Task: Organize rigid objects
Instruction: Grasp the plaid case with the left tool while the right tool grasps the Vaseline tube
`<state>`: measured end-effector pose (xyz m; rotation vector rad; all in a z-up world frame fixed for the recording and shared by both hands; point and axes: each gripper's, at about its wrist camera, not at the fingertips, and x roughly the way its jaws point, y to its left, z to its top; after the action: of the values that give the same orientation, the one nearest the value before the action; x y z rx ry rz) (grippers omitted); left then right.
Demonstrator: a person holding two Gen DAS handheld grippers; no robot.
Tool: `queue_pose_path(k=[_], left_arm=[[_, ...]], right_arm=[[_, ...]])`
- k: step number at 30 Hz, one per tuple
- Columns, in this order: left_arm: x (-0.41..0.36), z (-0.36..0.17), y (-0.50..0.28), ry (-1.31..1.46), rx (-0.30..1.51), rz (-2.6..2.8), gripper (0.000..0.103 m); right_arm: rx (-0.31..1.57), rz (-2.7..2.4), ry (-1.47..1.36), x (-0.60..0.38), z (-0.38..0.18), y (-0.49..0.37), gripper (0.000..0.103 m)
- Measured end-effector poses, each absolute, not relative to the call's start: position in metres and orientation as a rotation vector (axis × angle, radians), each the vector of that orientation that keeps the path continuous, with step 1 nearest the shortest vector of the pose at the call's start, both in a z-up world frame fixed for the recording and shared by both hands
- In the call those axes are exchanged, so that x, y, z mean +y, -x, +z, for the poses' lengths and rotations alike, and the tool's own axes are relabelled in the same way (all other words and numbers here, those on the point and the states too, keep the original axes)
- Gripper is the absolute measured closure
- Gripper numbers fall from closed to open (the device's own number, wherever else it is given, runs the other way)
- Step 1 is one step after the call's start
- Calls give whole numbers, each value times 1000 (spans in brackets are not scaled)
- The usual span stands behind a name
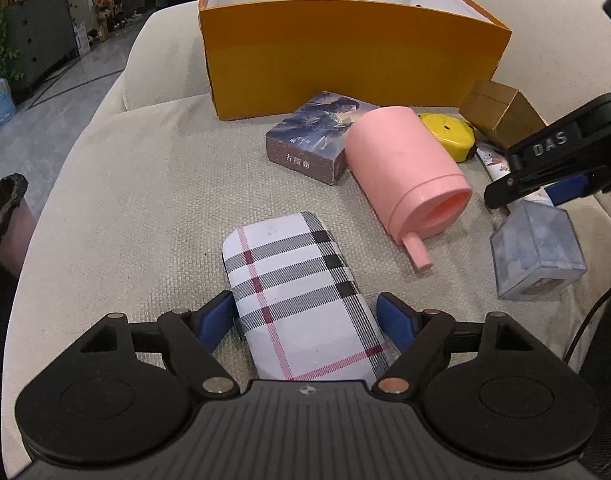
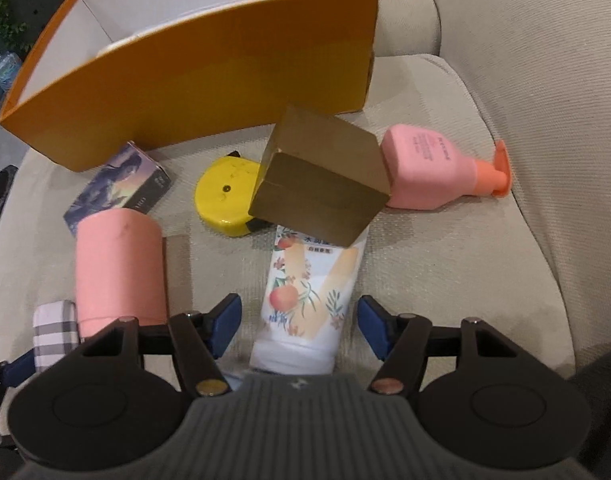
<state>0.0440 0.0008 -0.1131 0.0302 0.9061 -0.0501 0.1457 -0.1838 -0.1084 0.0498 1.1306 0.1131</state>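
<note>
Two hand-held grippers angle steeply down over a beige sofa cushion (image 1: 125, 208) scattered with small items.

The left gripper (image 1: 309, 316) straddles the near end of a plaid case (image 1: 297, 292) lying flat on the cushion. Its blue pads (image 1: 395, 320) stand apart on either side of the case; the left pad sits right at the case's edge, the right pad shows a small gap, so nothing is clamped.

The right gripper (image 2: 297, 328) tilts down over a white tube (image 2: 309, 300) printed with peaches. Its jaws are apart, with clear gaps between each pad and the tube.

A tan box (image 2: 321, 184) rests tilted on the tube's far end. Beside it lie a yellow tape measure (image 2: 225, 196), a pink bottle (image 2: 433, 168) on its side, a pink cup (image 2: 119, 264) on its side, and a picture box (image 1: 313, 136). A small grey box (image 1: 537, 256) lies near the cup. Behind everything stands an open orange box (image 1: 345, 60), its white interior showing.
</note>
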Motion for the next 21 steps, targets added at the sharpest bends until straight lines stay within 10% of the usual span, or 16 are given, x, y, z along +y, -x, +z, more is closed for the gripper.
queue_pose_path(k=[21], left_arm=[[17,-102,-41,27,876,-86,25]], right_arm=[[1052,153,-3,-177,-108,-137,55]])
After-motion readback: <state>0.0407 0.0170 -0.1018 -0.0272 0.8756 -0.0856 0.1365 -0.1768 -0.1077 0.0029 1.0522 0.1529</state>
